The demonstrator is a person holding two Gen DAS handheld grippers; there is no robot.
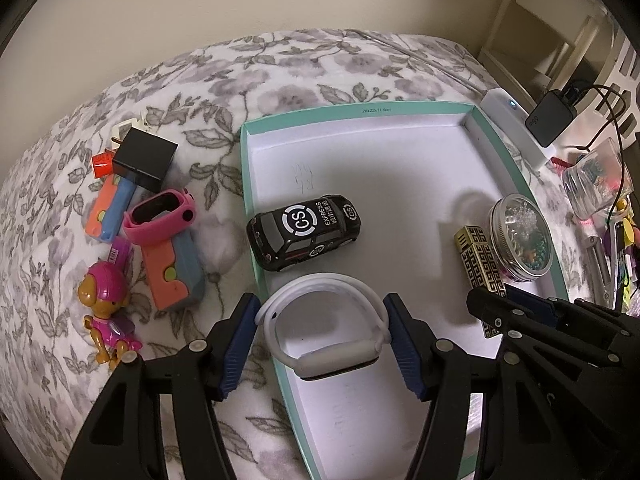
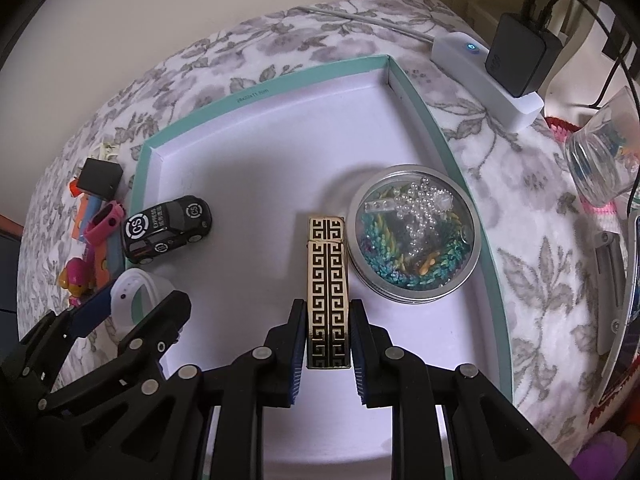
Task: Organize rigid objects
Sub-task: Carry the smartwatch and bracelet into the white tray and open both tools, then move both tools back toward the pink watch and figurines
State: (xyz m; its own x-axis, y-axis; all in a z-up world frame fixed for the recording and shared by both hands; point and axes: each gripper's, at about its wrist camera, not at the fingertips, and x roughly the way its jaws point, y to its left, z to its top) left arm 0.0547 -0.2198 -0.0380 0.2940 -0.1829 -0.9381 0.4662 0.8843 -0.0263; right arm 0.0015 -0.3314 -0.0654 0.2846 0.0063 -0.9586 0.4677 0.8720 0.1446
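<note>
Left gripper (image 1: 320,334): jaws spread partway, pads pressed on both sides of white wristband watch (image 1: 320,328); watch held over the near left wall of teal box (image 1: 360,114), half in, half out.

Right gripper (image 2: 327,334): jaws nearly together, pinching gold-and-black patterned lighter (image 2: 326,276); lighter inside box, near its right side.

Just right of lighter, touching or nearly so: round tin with clear lid (image 2: 414,236), beads inside, against box's right wall.

Black toy car (image 1: 304,232): on box floor, by left wall.

Outside box, left of it, on floral blanket (image 1: 280,64): pink watch (image 1: 160,216) lying on orange-blue toy (image 1: 174,276), pink puppy figure (image 1: 106,300), black cube adapter (image 1: 146,158).

Right of box: white power strip (image 2: 488,80) with black charger plugged in.
</note>
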